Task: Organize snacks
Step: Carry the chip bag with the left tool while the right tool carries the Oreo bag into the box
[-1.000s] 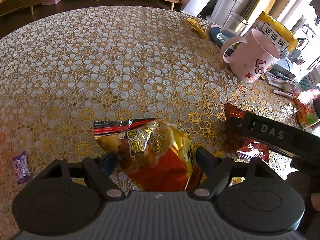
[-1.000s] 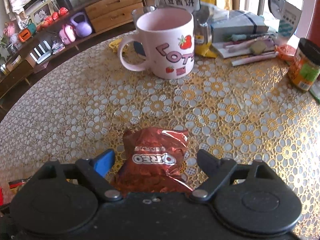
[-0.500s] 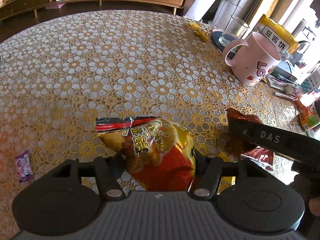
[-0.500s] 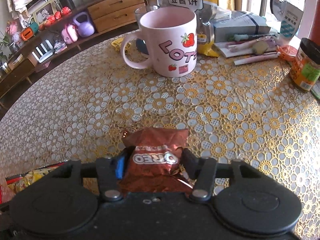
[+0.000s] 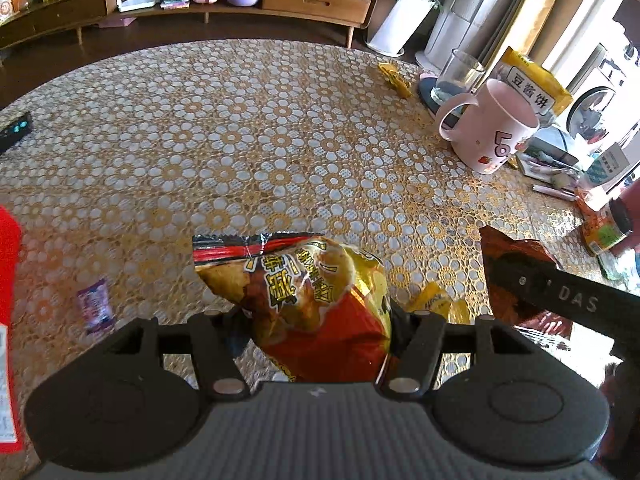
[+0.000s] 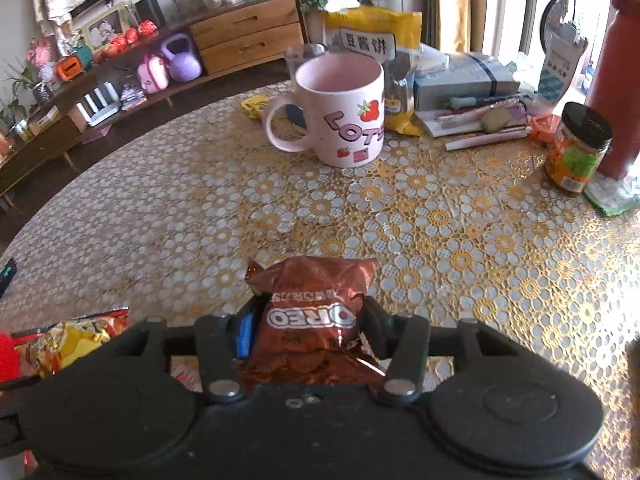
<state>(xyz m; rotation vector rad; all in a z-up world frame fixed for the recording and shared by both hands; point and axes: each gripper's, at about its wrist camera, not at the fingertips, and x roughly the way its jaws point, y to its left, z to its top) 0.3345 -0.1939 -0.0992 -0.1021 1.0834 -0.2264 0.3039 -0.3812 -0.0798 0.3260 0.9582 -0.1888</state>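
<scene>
Both pairs of jaws are pinching packets right now. On the left gripper (image 5: 316, 316) they press in on a yellow-and-red chip bag (image 5: 304, 300), its crimped top sticking out toward 12 o'clock; on the right gripper (image 6: 306, 322) they squeeze a brown Oreo packet (image 6: 312, 308), logo upside down to the camera. Each bag looks raised off the tabletop (image 5: 240, 140), though how far clear I can't tell.

Step in hand, by my read: the pick-up is done on both sides and it's carry time. A pink mug (image 6: 340, 112) stands at 12 o'clock from the right gripper, well apart, with a yellow snack pouch (image 6: 372, 40) behind it and a jar (image 6: 580, 148) out at 2 o'clock. From the left view, a small purple wrapper (image 5: 96, 306) lies at 9 o'clock and a yellow wrapper (image 5: 436, 302) sits just at 3 o'clock.

Next move calls for a shared spot for the snacks. No bin or tray shows, so perhaps beside the pouch. Keep the squeeze gentle; both bags look puffy and crushable.
</scene>
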